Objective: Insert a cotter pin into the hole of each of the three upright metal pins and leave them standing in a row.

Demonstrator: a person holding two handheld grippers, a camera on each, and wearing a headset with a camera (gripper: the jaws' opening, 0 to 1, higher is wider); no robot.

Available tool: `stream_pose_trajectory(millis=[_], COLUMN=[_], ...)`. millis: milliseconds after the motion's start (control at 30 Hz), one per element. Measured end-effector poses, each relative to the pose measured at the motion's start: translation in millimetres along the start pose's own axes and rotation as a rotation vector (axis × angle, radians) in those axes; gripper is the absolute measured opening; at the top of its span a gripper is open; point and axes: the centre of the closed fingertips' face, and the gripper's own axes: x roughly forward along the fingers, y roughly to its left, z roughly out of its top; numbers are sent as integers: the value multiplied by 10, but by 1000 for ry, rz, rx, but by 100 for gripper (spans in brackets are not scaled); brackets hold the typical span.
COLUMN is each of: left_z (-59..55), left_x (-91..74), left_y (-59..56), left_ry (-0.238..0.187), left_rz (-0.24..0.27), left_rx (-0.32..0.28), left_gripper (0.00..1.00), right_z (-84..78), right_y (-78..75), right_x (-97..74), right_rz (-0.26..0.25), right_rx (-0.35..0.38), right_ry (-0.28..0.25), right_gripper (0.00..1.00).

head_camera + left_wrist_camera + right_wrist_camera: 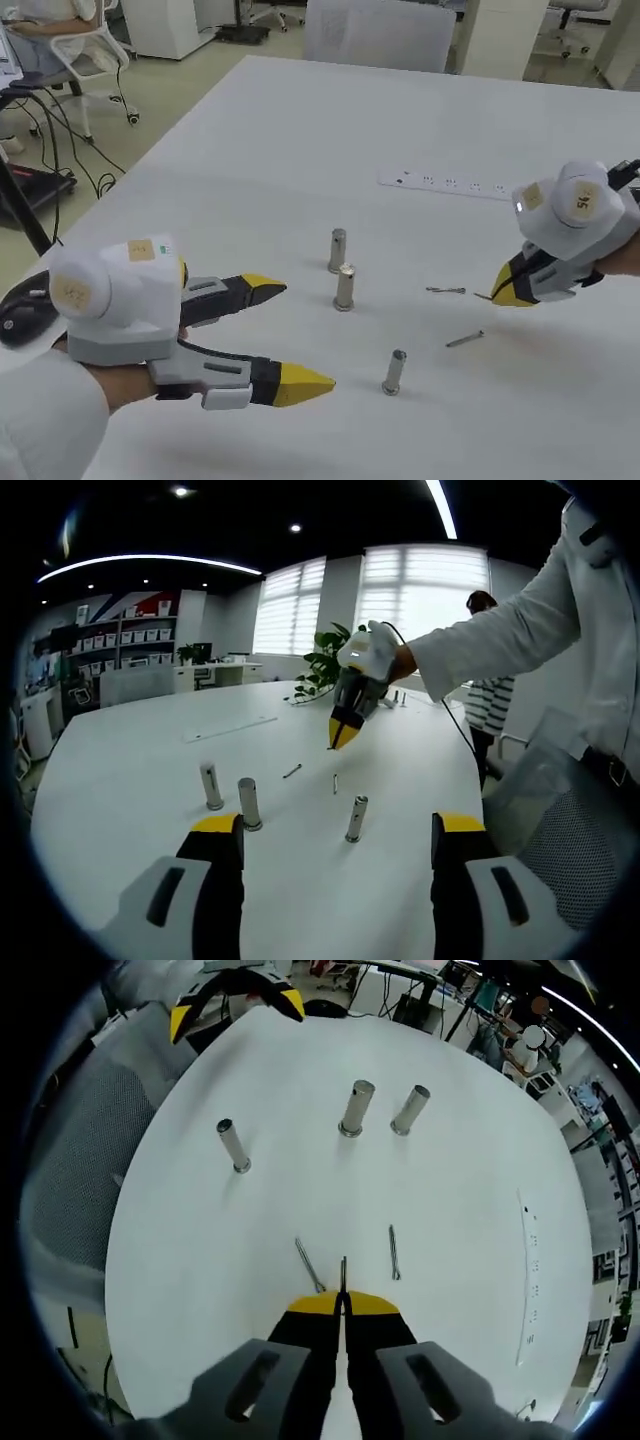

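The right hand-held gripper [343, 1302] had its jaws pressed together on a thin cotter pin [343, 1272], whose end stuck out past the yellow tips. In the head view the right hand-held gripper [500, 294] hung at the right side with its nose tilted down toward the desk [250, 150]. I could not tell whether the held pin touched the surface. The left hand-held gripper [286, 336] was at the lower left, jaws spread wide with nothing between them, pointing across toward the middle of the desk.

Just ahead of the right jaws two loose cotter pins lay flat on the desk, a slanted loose pin [309, 1265] on one side of the held one and a straighter loose pin [394, 1252] on the other.

Beyond these stood three metal pins, all upright. A far metal pin [338, 250] and a middle metal pin [345, 288] stood close together. A near metal pin [394, 372] stood apart from them, closer to the person. Farther back lay a white power strip [450, 185].
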Motion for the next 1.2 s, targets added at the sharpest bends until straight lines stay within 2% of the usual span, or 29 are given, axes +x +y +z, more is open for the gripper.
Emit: stream_pose_trajectory(millis=[400, 533, 800, 1000, 1100, 1200], left_z=[122, 179, 215, 247, 318, 342], left_x=[55, 100, 162, 208, 226, 252], left_y=[-127, -205, -290, -349, -395, -409], left_ry=[-20, -28, -36, -21, -31, -27], left_rz=[-18, -31, -39, -40, -38, -37], left_rx=[-2, 5, -1, -2, -8, -27], left_gripper=[72, 71, 68, 63, 61, 57], right_z=[410, 545, 707, 813, 883, 924], right_y=[281, 402, 579, 658, 713, 757], right_x=[-188, -255, -309, -348, -384, -406], right_rz=[-20, -23, -27, -38, -50, -55], right_rx=[-88, -117, -139, -143, -150, -159], right_ry=[-41, -60, -84, -100, -113, -120], right_gripper=[2, 2, 2, 2, 2, 2])
